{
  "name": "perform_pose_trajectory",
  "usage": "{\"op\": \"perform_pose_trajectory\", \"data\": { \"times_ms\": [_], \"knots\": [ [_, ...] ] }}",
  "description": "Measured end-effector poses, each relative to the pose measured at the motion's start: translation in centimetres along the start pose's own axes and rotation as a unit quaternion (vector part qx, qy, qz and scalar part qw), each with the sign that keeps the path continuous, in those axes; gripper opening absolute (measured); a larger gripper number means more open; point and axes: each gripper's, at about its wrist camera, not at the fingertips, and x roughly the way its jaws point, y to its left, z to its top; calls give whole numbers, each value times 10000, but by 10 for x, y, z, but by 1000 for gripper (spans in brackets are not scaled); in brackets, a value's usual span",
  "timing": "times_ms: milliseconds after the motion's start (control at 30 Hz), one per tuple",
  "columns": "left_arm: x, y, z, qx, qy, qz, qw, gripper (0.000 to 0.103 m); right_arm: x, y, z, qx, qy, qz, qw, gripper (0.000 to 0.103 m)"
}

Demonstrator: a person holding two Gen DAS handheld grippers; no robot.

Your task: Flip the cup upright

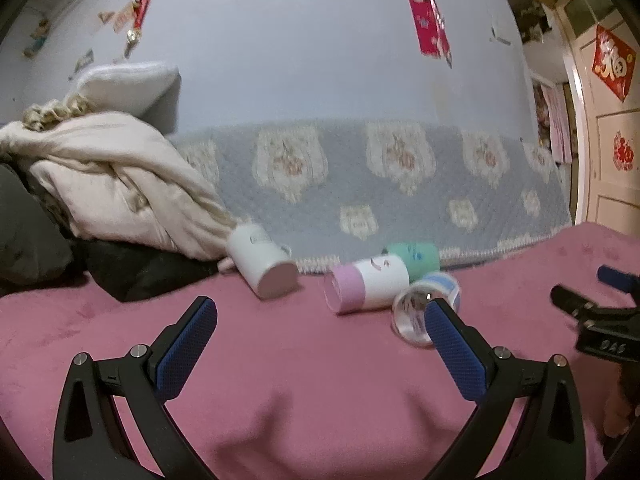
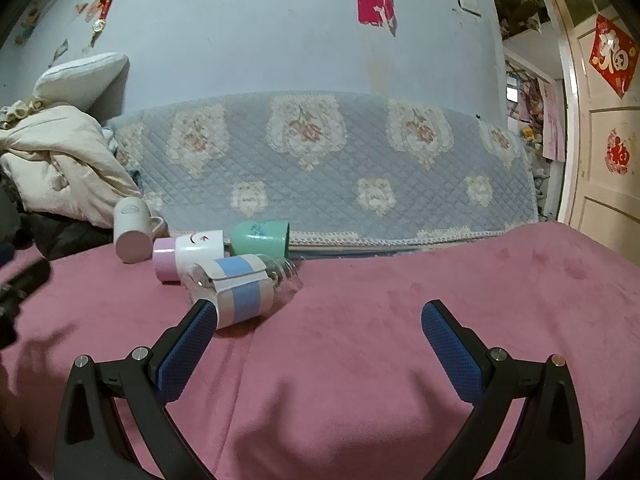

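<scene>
on the pink bed cover [image 2: 360,320] four cups lie on their sides in a loose cluster near the quilted blue backrest [image 2: 320,160]. farthest left is a white mug [image 1: 262,264], then a pink-and-white cup [image 1: 366,286], a green cup [image 1: 414,260] behind it, and nearest, a clear glass jar with a blue-striped label [image 2: 240,292], its mouth pointing away to the right. left claw [image 1: 320,320] is spread wide and grips nothing. right claw [image 2: 320,320] is also wide apart, holding nothing, its left finger [image 2: 188,344] just in front of the jar. cream bedding [image 1: 112,184] is heaped at the left.
</scene>
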Motion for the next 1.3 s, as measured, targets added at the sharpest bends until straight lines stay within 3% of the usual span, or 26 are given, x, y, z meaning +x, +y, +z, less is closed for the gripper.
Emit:
{"op": "perform_pose_trajectory", "data": {
  "times_ms": [200, 367, 467, 667, 767, 867, 1000, 1100, 1200, 1300],
  "knots": [
    [5, -2, 6, -172, 300, -80, 9994, 103, 1, -9, -4, 60, 101, 41, 9999, 103],
    [13, -9, 13, -70, 559, 136, 9983, 103, 3, -9, 3, 88, 224, 45, 9997, 103],
    [16, -11, 24, -137, 618, -5, 9980, 103, 3, -11, 2, 125, 268, 65, 9995, 103],
    [39, -15, 72, 718, 876, -246, 9933, 103, 4, -14, 4, 211, 306, 38, 9993, 103],
    [63, -1, 102, 171, 1305, -107, 9912, 103, 3, -17, 5, 251, 326, 47, 9991, 103],
    [91, 10, 125, -561, 1813, -396, 9810, 103, 5, -15, 6, 247, 372, 45, 9990, 103],
    [125, 7, 138, -851, 2050, -526, 9736, 103, 6, -16, 7, 279, 388, 38, 9989, 103],
    [156, -10, 135, -535, 2440, -577, 9666, 103, 7, -18, 6, 342, 401, 43, 9986, 103],
    [180, -39, 125, 551, 2614, -915, 9593, 103, 9, -20, 6, 404, 434, 63, 9982, 103],
    [205, -67, 105, 1727, 3004, -886, 9339, 103, 11, -22, 6, 443, 489, 88, 9978, 103]
  ]
}}
